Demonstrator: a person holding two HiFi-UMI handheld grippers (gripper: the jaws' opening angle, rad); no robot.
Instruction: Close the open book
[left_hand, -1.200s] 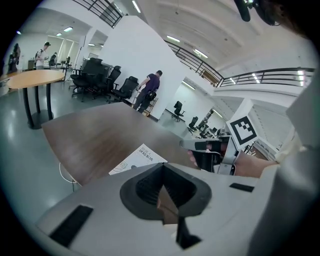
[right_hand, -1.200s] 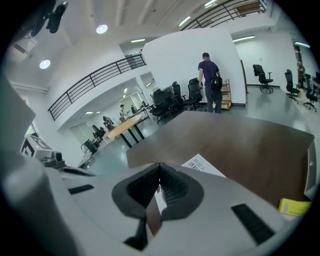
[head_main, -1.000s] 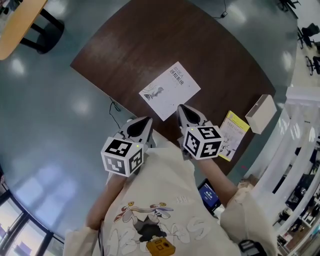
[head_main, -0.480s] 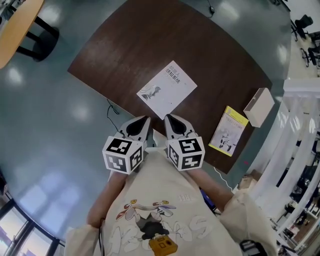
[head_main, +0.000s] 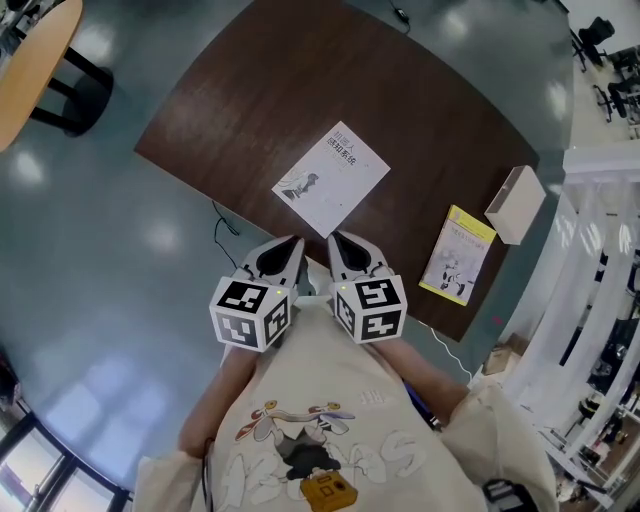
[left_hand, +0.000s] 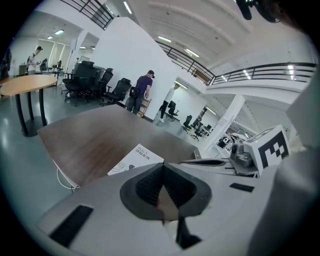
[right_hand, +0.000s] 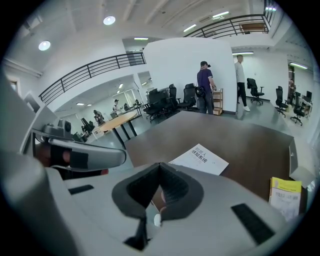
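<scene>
Our left gripper (head_main: 288, 246) and right gripper (head_main: 340, 245) hang side by side at the near table edge, jaws pressed together on nothing. Just beyond, the white paperback book (head_main: 332, 179) lies flat, cover up, on the dark brown wooden table (head_main: 300, 80). We judge the closing done.

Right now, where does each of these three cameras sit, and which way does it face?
Head view: on the person's head, facing steeply down at the table, white book, left hand-held gripper and right hand-held gripper; the shirt shows.
Left gripper view: rides the left hand-held gripper, facing along its shut jaws across the table; the right one shows alongside.
Right gripper view: rides the right hand-held gripper, facing along its shut jaws; the left one shows alongside.
Shared: all three show the white book.
</scene>
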